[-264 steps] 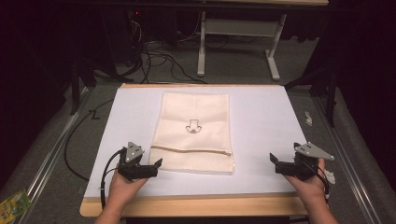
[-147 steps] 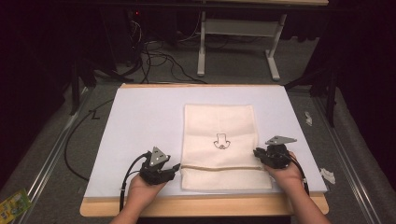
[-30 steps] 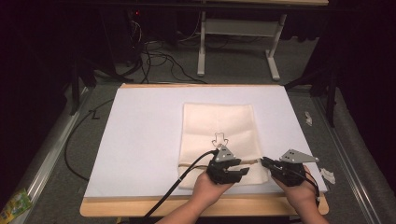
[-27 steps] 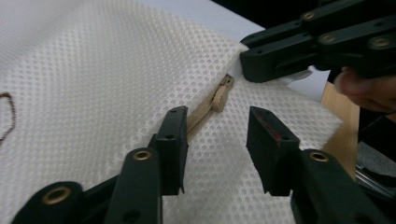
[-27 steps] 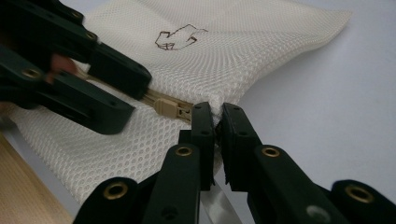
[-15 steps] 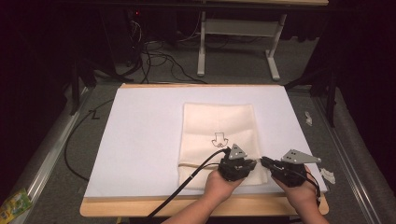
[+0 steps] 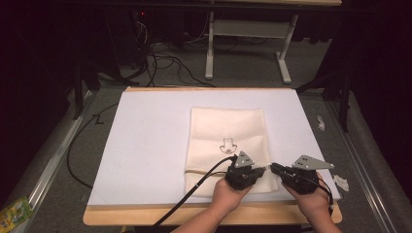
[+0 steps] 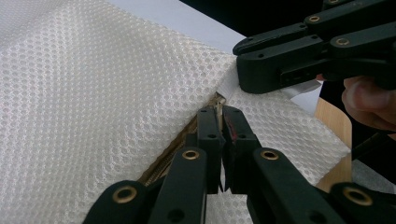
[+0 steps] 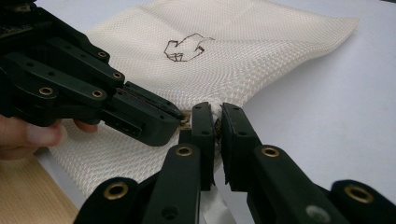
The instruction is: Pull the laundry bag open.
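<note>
Both grippers pinch the mesh bag [image 7: 227,145] at its zipper [image 8: 184,135]: the left gripper [image 7: 261,171] has just closed, the right gripper [image 7: 273,167] grips the end.

A cream mesh laundry bag [image 7: 228,145] lies flat on a white sheet-covered wooden table [image 7: 145,145], right of centre and toward the near edge. The left gripper [image 7: 260,171] sits on the bag's near right part; the right gripper [image 7: 273,167] is just right of it, at the bag's right edge. Small white scraps [image 7: 340,182] lie farther right.
</note>
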Demonstrator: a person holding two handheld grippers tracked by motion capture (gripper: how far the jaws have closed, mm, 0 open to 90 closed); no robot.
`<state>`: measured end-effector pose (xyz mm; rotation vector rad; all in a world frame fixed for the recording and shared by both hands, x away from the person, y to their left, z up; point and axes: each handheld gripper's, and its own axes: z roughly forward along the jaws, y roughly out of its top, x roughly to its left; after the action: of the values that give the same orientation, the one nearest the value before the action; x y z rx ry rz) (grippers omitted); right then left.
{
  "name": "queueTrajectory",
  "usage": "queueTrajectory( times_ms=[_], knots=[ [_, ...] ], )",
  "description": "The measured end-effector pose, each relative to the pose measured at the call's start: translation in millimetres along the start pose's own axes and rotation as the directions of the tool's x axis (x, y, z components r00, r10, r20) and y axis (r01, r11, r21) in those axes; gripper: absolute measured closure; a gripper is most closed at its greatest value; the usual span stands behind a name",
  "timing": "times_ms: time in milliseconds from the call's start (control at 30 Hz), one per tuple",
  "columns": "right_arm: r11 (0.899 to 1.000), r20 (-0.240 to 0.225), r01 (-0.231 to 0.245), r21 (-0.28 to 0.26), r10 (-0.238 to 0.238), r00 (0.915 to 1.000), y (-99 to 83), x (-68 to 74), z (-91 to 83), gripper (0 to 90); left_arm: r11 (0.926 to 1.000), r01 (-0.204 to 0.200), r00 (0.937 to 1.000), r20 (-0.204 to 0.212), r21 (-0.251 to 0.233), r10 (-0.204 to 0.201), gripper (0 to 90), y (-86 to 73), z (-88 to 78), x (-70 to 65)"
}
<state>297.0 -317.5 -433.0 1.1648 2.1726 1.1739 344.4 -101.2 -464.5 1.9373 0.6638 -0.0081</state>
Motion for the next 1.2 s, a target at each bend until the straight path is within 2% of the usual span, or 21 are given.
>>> queueTrajectory(
  times_ms=[233, 300, 400, 500, 533, 800, 900, 1200],
  knots=[
    [1.0, 0.007, 0.001, 0.006, -0.002, 1.0, 2.5, 3.0, 1.7, 86.3, 0.9994, 0.033, 0.9993, 0.016, 0.006, -0.033, 87.4, 0.3, -2.7, 4.7],
    [1.0, 0.005, 0.004, 0.005, -0.004, 1.0, 3.2, 3.2, 1.9, 86.4, 0.9995, 0.03, 0.9993, 0.022, 0.0, -0.03, 87.3, 0.2, -4.4, 5.5],
    [1.0, -0.01, -0.015, -0.008, 0.015, 0.9998, 3.6, 1.1, 0.0, 86.3, 0.9991, 0.031, 0.9973, 0.067, -0.029, -0.029, 87.0, -0.8, -6.9, 7.0],
    [0.999, -0.025, -0.035, -0.017, 0.035, 0.9991, 1.8, -1.4, -1.7, 86.2, 0.9996, -0.008, 0.9983, 0.057, -0.026, 0.01, 86.7, -3.9, -7.5, 4.7],
    [0.999, -0.024, -0.029, -0.014, 0.029, 0.9993, 1.5, -0.7, -1.4, 86.2, 0.9997, -0.015, 0.9984, 0.055, -0.021, 0.016, 86.4, -4.7, -7.1, 4.4],
    [1.0, -0.026, -0.03, -0.01, 0.03, 0.9992, 2.1, 0.8, -0.8, 86.2, 0.9994, -0.03, 0.9987, 0.04, -0.02, 0.03, 83.0, -10.6, -1.0, 0.9],
    [0.999, -0.027, -0.031, -0.01, 0.03, 0.9992, 1.8, 0.4, -1.1, 86.1, 0.9997, -0.006, 0.9988, 0.049, -0.023, 0.007, 86.2, -10.0, -1.8, 3.6],
    [0.999, -0.031, -0.037, -0.013, 0.036, 0.9989, 0.2, -1.9, -0.2, 85.9, 0.9977, 0.019, 0.9981, 0.06, -0.065, -0.015, 86.5, -9.2, -10.5, 5.4]
  ],
)
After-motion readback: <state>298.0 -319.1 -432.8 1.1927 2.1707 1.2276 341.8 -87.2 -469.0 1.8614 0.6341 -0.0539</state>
